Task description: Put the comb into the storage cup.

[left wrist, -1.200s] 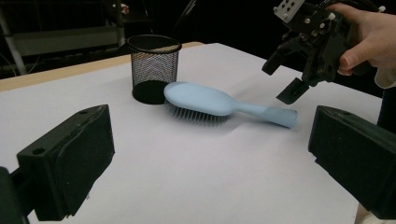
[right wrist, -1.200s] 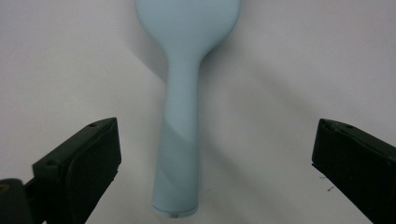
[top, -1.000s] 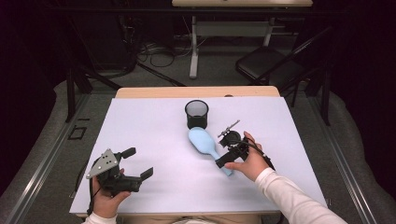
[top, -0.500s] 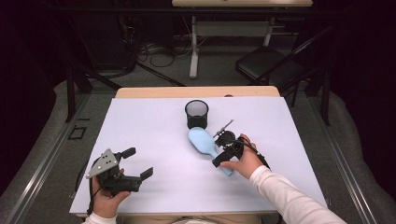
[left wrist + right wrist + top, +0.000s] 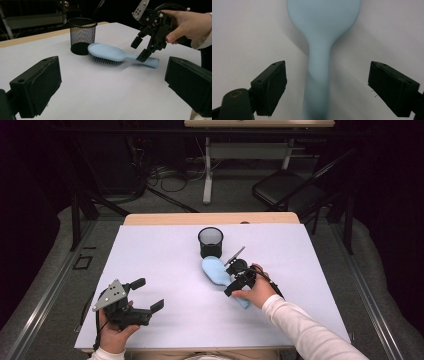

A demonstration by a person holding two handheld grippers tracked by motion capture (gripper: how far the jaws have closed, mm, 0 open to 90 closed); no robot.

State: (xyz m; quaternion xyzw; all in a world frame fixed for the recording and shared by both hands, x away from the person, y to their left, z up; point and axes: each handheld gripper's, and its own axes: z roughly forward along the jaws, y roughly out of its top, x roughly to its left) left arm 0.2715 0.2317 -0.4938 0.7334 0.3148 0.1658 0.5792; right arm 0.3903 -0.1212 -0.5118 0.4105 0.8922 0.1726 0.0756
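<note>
The light blue hairbrush [image 5: 117, 54] lies on the white table cover [image 5: 150, 255], bristles down, its head just beside the black mesh pen cup [image 5: 210, 241] and its handle pointing toward the person. It looks like smooth hard plastic, so I judge it light and stiff, but a little slippery on the rounded back. The bristles are the soft part and should not be squeezed. The best place to hold it is the narrow handle, near the neck where it meets the head, because there the pads can close on two nearly parallel sides and the head will not tip down much.

The right gripper [image 5: 327, 90] hangs over exactly this handle. Its jaws have just been closing, but they are apart yet, with the handle between them and a clear gap on each side, so nothing is clamped. In the left gripper view one tip is very close to the handle.

The left gripper [image 5: 149, 295] rests well apart at the near left of the table, jaws wide and empty.
</note>
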